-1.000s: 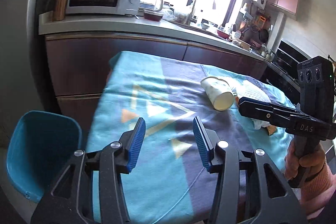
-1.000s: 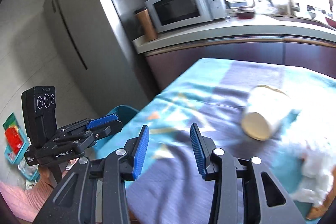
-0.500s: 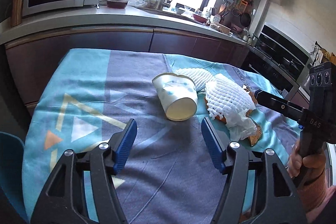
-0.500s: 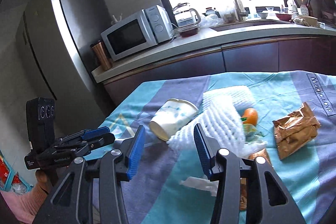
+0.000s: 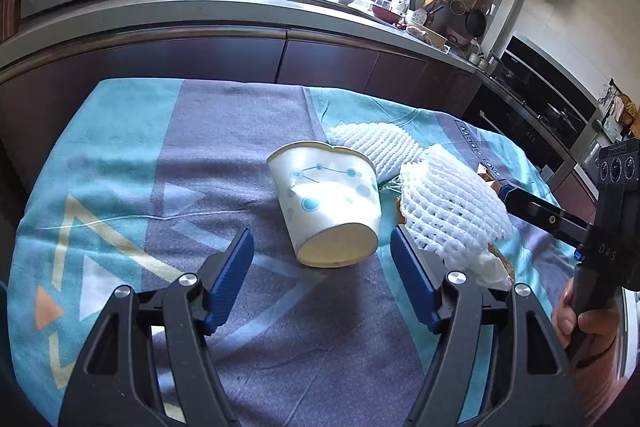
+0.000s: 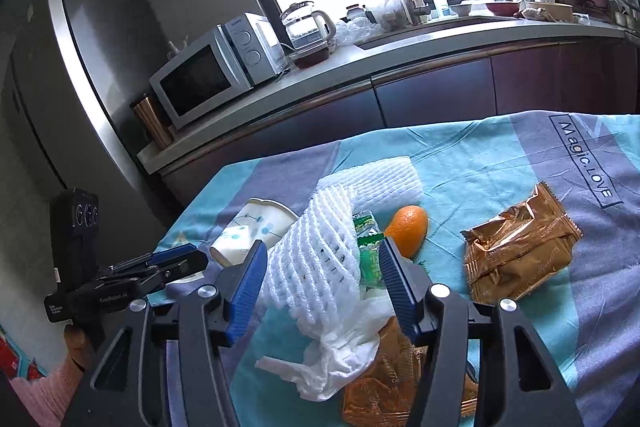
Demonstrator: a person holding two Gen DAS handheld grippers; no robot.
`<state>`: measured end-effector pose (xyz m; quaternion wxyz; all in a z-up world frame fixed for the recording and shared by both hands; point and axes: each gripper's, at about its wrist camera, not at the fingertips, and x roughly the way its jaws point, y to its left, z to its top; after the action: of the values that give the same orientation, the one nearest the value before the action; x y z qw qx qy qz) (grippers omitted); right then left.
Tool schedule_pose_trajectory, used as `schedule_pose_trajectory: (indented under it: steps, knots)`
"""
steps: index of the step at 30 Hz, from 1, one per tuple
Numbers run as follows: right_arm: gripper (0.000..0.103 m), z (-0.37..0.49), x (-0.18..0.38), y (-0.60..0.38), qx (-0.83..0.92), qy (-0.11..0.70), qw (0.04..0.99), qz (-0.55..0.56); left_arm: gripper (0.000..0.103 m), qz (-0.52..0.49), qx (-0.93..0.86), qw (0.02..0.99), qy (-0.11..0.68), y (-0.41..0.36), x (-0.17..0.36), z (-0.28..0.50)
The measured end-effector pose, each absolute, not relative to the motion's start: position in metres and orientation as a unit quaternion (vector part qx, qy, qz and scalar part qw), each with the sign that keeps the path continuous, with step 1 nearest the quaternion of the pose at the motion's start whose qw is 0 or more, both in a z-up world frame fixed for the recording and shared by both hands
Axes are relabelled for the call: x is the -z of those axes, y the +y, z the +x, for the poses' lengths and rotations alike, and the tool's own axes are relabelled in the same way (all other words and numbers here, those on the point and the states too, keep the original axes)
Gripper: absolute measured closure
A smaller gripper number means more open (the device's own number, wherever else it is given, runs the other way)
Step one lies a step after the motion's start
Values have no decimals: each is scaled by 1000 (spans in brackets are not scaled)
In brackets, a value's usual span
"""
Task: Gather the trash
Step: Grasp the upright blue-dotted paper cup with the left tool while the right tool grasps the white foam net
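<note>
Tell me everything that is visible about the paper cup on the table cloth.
The paper cup is white, printed with pale blue dots joined by thin lines. It looks like thin card. It lies on its side on the striped cloth, its rim dented, its flat cream bottom toward the left tongs. Nothing grips it: those tongs are open just short of it. White foam netting lies right beside it; whether they touch I cannot tell.

White paper cup (image 5: 326,205) dotted with blue circles and thin lines. White foam netting (image 6: 320,263), a green wrapper (image 6: 370,255), an orange fruit (image 6: 408,229), a gold-brown foil packet (image 6: 516,247). The cloth (image 5: 224,147) runs teal and grey-purple bands with cream and orange triangles.
</note>
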<state>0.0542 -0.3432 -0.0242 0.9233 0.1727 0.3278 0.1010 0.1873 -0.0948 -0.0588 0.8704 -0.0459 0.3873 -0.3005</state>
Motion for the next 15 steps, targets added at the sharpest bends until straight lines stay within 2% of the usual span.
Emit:
schedule_pose_trajectory:
  steps: [7,9,11,13,15]
  knots:
    - [47,65,32,-338,-112,343,915,179,33,-57,307,857,411,-107,71,204]
    - [52,66,33,-339,-116,345,914,180,35,-66,309,853,415,-107,73,206]
    - [61,66,34,-338,-118,346,913,179,40,-74,313,849,419,-107,76,209]
    - [69,66,34,-338,-119,347,913,179,49,-83,322,843,422,-106,77,210]
    - [73,64,33,-338,-120,346,913,180,49,-82,322,845,419,-107,76,209]
